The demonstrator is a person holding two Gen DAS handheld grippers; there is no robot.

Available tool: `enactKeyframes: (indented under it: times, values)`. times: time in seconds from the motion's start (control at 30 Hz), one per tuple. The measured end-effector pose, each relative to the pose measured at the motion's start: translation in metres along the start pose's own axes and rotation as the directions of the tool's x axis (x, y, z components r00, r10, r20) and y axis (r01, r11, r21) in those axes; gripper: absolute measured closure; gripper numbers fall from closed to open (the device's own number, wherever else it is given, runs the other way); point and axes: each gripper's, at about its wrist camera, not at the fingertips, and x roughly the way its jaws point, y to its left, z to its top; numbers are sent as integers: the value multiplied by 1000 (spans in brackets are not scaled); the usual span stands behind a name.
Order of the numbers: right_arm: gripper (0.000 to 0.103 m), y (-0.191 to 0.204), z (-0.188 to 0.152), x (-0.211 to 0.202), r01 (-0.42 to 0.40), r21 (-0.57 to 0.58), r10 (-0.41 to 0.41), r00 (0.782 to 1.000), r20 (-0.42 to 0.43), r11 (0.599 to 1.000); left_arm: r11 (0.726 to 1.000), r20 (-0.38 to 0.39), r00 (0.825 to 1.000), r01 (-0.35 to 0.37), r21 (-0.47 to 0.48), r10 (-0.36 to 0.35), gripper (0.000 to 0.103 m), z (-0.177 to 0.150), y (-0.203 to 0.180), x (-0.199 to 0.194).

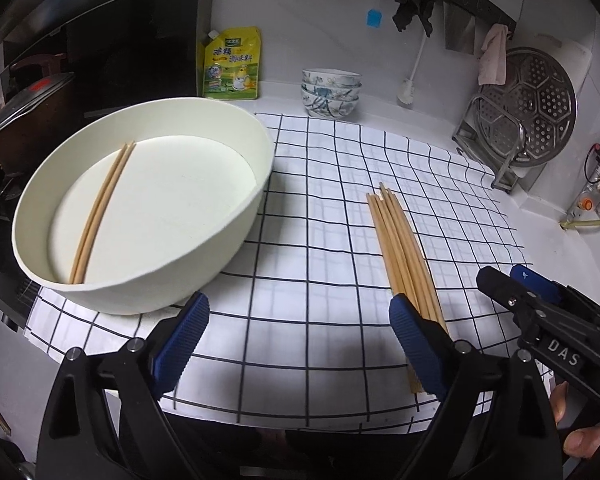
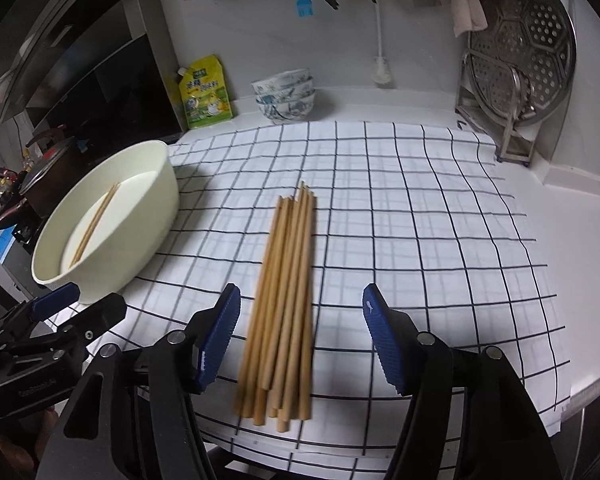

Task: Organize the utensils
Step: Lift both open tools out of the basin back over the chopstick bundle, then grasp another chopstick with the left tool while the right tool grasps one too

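A kitchen table (image 2: 540, 240) under a checked cloth (image 2: 400, 200) carries the work. The chopsticks (image 2: 284, 300) lie bundled mid-cloth, tips toward 12 o'clock, and the right claw (image 2: 300, 340) hangs released with the near ends between its pads, touching neither. One pair (image 1: 100, 208) already rests in the bowl (image 1: 244, 220) at 10 o'clock. The left claw (image 1: 296, 344) is released too, empty, between bowl and bundle. Judged from here, the next pair wants picking: come down over just the two outermost sticks, close squarely across them, and lift level so neither rolls loose.
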Motion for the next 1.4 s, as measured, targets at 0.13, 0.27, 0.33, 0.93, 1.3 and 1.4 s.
enactKeyframes:
  times: [0.13, 0.27, 0.33, 0.93, 1.3, 1.4]
  values:
    - [42, -11, -5, 9, 16, 10, -16, 1000, -24, 1000, 1000, -13, 1000, 11, 13, -11, 13, -3, -10, 6]
    - [40, -19, -10, 23, 30, 6, -30, 998, -64, 1000, 1000, -28, 1000, 10, 30, -9, 12, -5, -17, 14]
    - [40, -22, -12, 30, 33, 3, -32, 996, -80, 999, 999, -38, 999, 6, 34, -5, 12, -8, -19, 18]
    - [40, -16, -17, 66, 79, -104, -94, 984, -150, 991, 999, -92, 995, -22, 35, 25, 12, -13, -24, 44]
    - [40, -18, -20, 70, 103, -141, -125, 979, -159, 985, 999, -111, 994, -19, 48, 24, 12, -15, -31, 51]
    - [40, -26, -20, 70, 94, -114, -112, 981, -158, 989, 999, -114, 993, -20, 48, 25, 12, -14, -33, 53]
